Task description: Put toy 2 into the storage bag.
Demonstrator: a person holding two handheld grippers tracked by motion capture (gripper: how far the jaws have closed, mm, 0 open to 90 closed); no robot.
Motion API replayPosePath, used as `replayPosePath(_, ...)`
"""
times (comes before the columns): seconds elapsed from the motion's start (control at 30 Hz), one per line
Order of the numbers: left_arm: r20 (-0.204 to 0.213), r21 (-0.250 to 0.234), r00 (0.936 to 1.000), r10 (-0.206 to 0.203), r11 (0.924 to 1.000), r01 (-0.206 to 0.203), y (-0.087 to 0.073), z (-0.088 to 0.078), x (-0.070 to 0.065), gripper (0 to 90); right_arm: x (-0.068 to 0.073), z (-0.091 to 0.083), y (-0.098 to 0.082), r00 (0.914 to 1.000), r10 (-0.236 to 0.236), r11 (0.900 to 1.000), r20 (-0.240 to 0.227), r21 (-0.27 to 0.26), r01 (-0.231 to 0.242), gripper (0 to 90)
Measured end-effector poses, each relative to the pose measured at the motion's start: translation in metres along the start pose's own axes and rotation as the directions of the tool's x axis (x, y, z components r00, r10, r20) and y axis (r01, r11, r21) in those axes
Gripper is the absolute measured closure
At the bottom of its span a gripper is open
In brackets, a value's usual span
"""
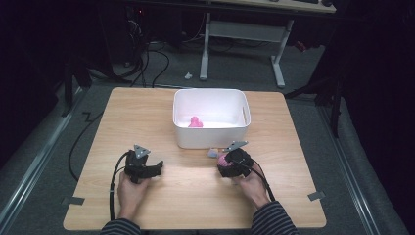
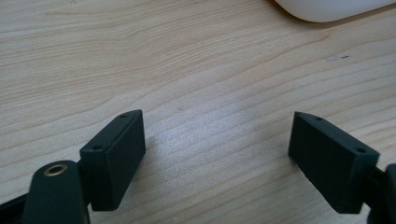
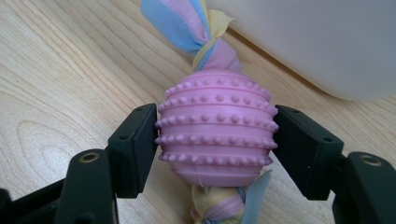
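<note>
While clamped on pink ball (image 3: pixel 215 128), right gripper (image 3: pixel 215 140) | rope ends cropped | left gripper (image 2: pixel 217 149) jaws apart.

White bin (image 1: pixel 210 139) on wooden table (image 1: pixel 147 112) w/ small pink toy (image 1: pixel 195 122) inside.

Open desk on the left, white bin close on the right

Bare desk (image 1: pixel 147 122) lies ahead of the left claw (image 1: pixel 157 169); the white bin (image 1: pixel 211 139) stands just beyond the right claw (image 1: pixel 221 161), its wall blocking the way forward.
</note>
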State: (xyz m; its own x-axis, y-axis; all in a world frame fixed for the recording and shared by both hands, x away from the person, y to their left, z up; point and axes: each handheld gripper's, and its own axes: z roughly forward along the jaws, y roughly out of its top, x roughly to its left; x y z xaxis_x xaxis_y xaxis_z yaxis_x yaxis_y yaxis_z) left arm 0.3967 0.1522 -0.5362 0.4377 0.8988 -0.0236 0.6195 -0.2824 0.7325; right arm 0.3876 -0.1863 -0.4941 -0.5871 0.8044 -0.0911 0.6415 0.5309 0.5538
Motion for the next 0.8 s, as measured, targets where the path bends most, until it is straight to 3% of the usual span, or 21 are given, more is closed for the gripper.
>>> replayPosePath(0.23,-0.003,0.001,1.0,0.003,1.0,-0.003,0.0,0.0,0.0,19.0,0.0,-0.003,-0.002,0.9999,-0.01,1.0,-0.01,-0.006,0.009,33.8)
replayPosePath(0.57,-0.004,0.001,1.0,0.001,1.0,-0.001,0.0,0.0,-0.001,19.0,0.0,-0.022,-0.004,0.9992,-0.01,0.999,-0.038,-0.041,0.009,34.0)
replayPosePath(0.8,-0.008,0.0,1.0,0.004,1.0,-0.004,0.0,0.0,-0.001,19.0,-0.004,-0.035,-0.007,0.9954,-0.003,0.998,-0.096,-0.062,-0.003,34.1)
